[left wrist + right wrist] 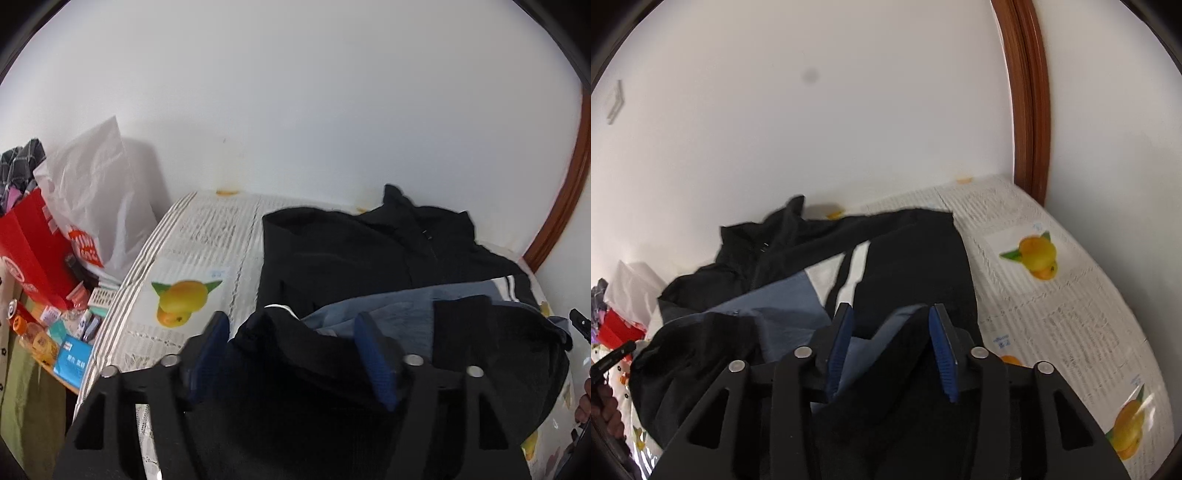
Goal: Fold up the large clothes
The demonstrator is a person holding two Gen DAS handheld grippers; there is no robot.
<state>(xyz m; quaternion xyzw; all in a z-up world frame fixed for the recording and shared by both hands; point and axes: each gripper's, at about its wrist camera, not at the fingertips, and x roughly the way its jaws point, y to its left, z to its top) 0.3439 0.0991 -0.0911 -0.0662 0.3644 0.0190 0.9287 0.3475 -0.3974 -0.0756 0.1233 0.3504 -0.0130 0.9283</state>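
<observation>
A large black jacket [343,254] with blue-grey lining and white stripes lies on a table covered by a white cloth with fruit prints [192,258]. Its collar points toward the wall. My left gripper [295,325] stands open above the jacket's near left hem, with black fabric bunched between its blue pads. My right gripper [891,317] stands open over the jacket [908,258] at its near right part, with black and blue-grey fabric between the pads. The striped panel [849,269] lies just beyond it.
A red paper bag [33,251], a white plastic bag [96,192] and small boxes [74,354] crowd the table's left end. A white wall runs behind. A brown door frame [1030,110] stands at the right. The cloth [1052,295] is bare right of the jacket.
</observation>
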